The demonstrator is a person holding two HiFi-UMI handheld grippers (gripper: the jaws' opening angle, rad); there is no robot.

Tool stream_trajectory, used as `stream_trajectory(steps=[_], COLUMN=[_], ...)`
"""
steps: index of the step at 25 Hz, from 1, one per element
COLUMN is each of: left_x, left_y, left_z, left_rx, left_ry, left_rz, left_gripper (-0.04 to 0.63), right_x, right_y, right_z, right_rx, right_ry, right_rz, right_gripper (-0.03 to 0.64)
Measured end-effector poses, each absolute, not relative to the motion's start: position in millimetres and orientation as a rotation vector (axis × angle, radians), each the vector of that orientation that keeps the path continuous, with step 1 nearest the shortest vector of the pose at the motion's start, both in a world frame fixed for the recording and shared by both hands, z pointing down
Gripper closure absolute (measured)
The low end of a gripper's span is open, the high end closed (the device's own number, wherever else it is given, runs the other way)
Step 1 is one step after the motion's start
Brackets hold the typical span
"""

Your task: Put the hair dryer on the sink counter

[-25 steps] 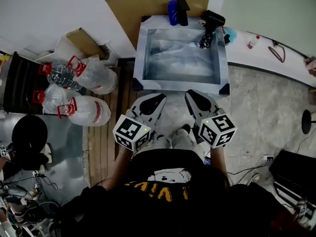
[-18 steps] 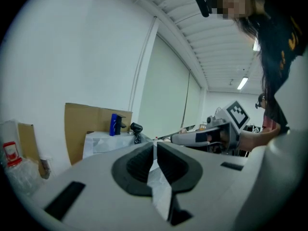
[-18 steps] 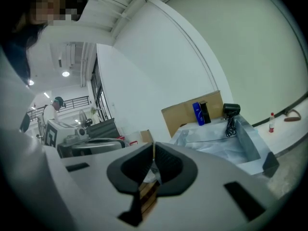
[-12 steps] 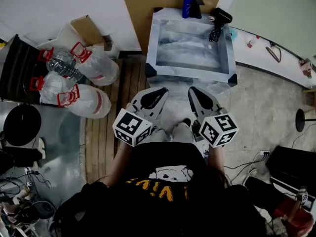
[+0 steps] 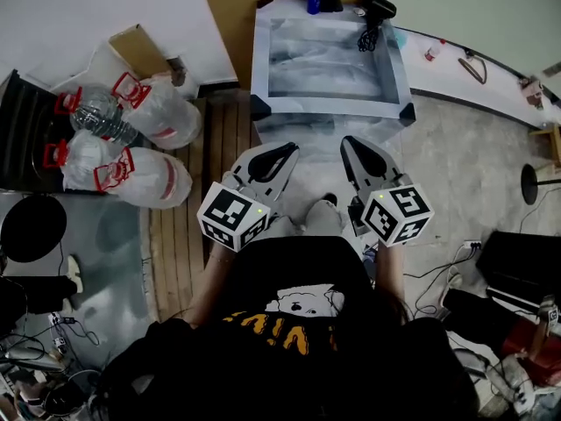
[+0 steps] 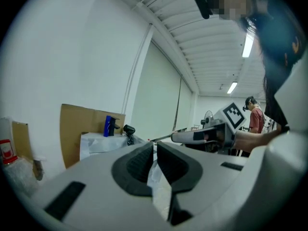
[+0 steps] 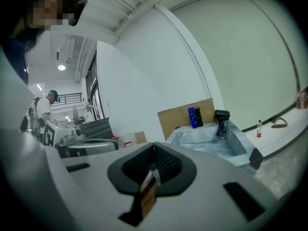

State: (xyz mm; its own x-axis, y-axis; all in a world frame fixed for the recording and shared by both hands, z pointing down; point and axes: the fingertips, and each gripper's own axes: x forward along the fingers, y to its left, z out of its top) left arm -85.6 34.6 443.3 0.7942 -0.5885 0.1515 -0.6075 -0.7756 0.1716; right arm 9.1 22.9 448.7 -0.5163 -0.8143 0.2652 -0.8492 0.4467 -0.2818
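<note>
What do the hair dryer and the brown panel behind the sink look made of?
Hair dryer: probably plastic, black with a matte look and smooth molded body. Brown panel: likely cardboard, a dull tan flat sheet with straight cut edges.

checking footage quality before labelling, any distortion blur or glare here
Head view: even light, sharp, edges bent by the wide lens, hair dryer small but clear. Left gripper view: heavy fisheye, black corners, ceiling lights blown bright, left gripper slightly soft up close. Right gripper view: same fisheye and dark rim, right gripper soft, background crisp.
</note>
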Motion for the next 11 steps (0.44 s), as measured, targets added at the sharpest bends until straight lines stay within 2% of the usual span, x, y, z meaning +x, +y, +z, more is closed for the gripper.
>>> stream_trajectory(steps=[11], left_x=[-89.7], left_y=[40.4], left_z=[446.1], left_rx=[2.783], left_ry=[-0.915], left_rz=[0.128], left_gripper=[0.569], right_x=[53.1], right_y=[26.6], right_z=[438.1], right_rx=[1.622], right_ry=[-2.530], right_rz=[0.519], right_gripper=[0.612])
